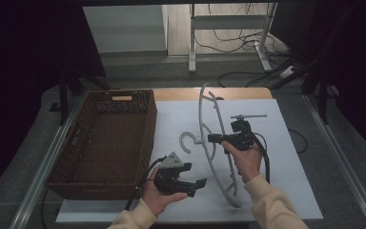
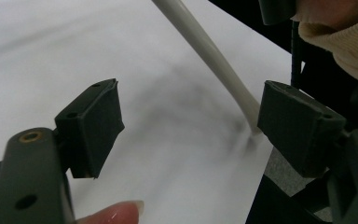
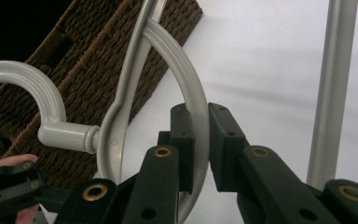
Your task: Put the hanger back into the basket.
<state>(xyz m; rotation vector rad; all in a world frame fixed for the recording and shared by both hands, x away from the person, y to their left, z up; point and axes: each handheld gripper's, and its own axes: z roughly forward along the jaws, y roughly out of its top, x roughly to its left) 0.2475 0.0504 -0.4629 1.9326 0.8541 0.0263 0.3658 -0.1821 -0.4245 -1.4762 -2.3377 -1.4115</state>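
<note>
Gripping hanger [image 3: 196, 107], right gripper [image 3: 200, 140] jaws closed

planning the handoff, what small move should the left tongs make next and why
Probably slide the open left tongs toward the hanger and close on its near end. The right tongs already grip its curved bar, tilting it up, while that lower tip rests on the table.

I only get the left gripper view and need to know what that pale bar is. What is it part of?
Observer: A grey clothes hanger, lifted off the white table.
Operator: Who holds it?
Observer: The right claw, shut on an inner curved bar.
Operator: Where is its hook?
Observer: The hook points toward a brown wicker basket.
</note>
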